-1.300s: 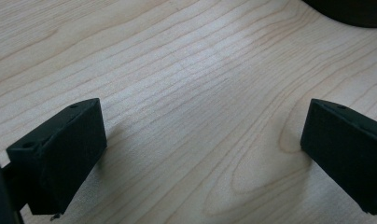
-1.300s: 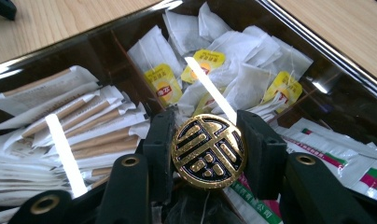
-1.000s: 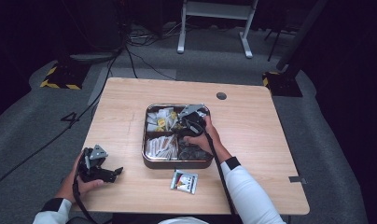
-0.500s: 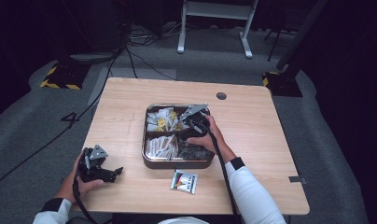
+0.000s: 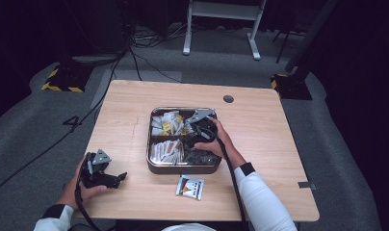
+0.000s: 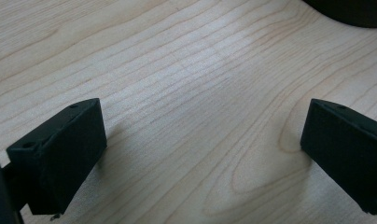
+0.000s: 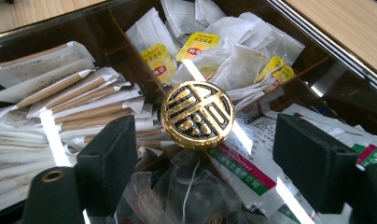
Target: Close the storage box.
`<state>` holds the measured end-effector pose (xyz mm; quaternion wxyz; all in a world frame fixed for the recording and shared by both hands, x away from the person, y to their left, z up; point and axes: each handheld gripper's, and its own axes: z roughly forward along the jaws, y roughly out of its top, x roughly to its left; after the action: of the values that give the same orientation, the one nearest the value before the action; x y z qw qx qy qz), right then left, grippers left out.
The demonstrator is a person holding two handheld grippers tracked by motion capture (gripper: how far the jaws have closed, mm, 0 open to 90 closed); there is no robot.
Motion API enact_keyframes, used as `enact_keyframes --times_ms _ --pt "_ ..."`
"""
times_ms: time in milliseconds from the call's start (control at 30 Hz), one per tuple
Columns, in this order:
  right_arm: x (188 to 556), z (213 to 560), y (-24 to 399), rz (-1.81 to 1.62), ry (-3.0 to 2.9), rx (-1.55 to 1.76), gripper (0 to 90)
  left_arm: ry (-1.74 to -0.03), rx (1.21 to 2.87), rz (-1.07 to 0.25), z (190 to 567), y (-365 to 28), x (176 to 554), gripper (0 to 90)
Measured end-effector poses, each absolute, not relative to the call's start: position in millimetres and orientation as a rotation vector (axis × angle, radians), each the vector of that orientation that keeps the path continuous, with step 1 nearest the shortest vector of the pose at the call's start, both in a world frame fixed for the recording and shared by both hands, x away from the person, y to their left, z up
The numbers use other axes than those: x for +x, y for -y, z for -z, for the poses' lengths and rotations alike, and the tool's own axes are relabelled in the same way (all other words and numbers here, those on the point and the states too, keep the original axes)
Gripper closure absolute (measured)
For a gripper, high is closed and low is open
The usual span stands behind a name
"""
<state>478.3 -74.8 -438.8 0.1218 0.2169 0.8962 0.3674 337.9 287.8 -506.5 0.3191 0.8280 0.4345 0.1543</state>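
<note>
My right claw (image 5: 198,126) is over the compartmented metal tin (image 5: 154,166) at the middle of the table (image 5: 289,144), jaws spread and holding nothing. In the right gripper view the jaws flank a round gold-and-black knob (image 7: 197,114) at the crossing of the tin's dividers; neither pad touches it yet. Around it:

- tea bags with yellow tags (image 7: 233,63) in the far compartment
- paper-wrapped sticks (image 7: 79,100) to the left
- printed sachets (image 7: 266,154) to the right
- clear-wrapped dark items (image 7: 186,191) nearest the claw

My left claw (image 5: 116,179) rests near the table's front left corner, jaws spread on bare wood, idle. One loose sachet (image 5: 190,186) lies on the table just in front of the tin.

Step in hand, as I judge it: lining up on something in the tin, most likely the knob, though it could be a packet beneath it.

Next move: lower slightly, centre the knob between the pads, close squarely. The domed, glossy surface may slip, so the grip should land low on its rim.
</note>
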Motion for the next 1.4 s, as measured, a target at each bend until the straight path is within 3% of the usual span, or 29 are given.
enact_keyframes --times_ms 1400 --pt "445.1 408.4 139.4 -1.008 -2.544 0.554 21.7 -1.142 2.177 -0.404 506.5 -287.8 338.0 0.4"
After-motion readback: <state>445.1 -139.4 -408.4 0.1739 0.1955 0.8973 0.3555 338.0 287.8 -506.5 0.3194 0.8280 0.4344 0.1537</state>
